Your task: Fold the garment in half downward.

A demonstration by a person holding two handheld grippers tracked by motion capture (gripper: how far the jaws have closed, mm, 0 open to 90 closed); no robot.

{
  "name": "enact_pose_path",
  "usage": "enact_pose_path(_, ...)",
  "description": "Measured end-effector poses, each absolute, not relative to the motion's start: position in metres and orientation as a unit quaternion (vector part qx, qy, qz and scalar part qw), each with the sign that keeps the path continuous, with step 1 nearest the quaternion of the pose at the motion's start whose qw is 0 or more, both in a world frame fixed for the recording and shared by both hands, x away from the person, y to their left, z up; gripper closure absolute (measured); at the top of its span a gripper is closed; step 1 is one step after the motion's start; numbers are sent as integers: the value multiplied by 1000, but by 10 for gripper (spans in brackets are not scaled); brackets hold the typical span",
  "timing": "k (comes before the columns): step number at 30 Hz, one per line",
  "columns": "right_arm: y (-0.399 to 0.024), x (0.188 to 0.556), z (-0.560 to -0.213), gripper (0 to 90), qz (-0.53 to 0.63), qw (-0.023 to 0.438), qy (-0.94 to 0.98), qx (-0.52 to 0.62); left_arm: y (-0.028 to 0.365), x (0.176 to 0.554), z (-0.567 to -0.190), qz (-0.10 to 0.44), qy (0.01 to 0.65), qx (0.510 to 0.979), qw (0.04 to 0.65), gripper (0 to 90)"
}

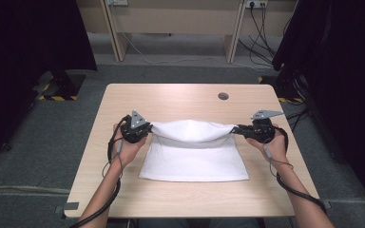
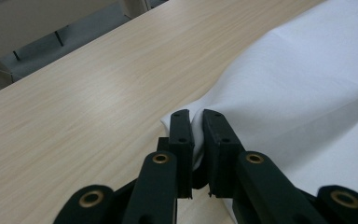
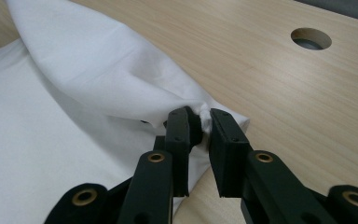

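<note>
High view: you hold a white cloth [image 1: 192, 154] by its two far corners, one in each gripper, with the far edge lifted and arched toward you over the near half, which lies flat on the wooden table [image 1: 171, 97]. The left gripper [image 1: 145, 129] pinches the left corner; the right gripper [image 1: 237, 129] pinches the right corner. Both sit at about the same height, well apart, with the raised edge sagging slightly between them.

The left gripper view confirms the jaws are nearly closed on a thin fold of cloth [image 2: 307, 84], its corner bunched between the pads. The right gripper view shows the same — jaws narrow, a tuft of cloth [image 3: 98, 79] clamped between them, just short of the round cable hole [image 3: 311, 38] in the table.

The step in hand appears to be folding the far half over the near half. To do it well:

- Keep both grips firm; the corners are held by little material and could slip.
- Carry both grippers toward you at a matched pace and height, so the fold line stays square.
- Hold the edge taut enough to remove the sag, but do not drag the near half along the table.
- Lower the held corners onto the near corners — then release.
</note>
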State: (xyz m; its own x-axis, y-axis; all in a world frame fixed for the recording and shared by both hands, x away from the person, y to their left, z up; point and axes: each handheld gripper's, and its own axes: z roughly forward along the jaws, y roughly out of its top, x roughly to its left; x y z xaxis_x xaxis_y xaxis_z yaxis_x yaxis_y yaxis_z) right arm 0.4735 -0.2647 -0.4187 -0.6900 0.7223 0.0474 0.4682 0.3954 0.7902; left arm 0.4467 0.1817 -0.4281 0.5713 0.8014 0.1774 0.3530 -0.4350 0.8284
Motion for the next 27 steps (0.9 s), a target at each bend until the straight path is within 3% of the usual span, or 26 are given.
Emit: enact_pose_path(27, -268, 445, -419, 787, 423, 162, 822, 344, 180, 410, -422, 302, 332, 801, 396, 825)
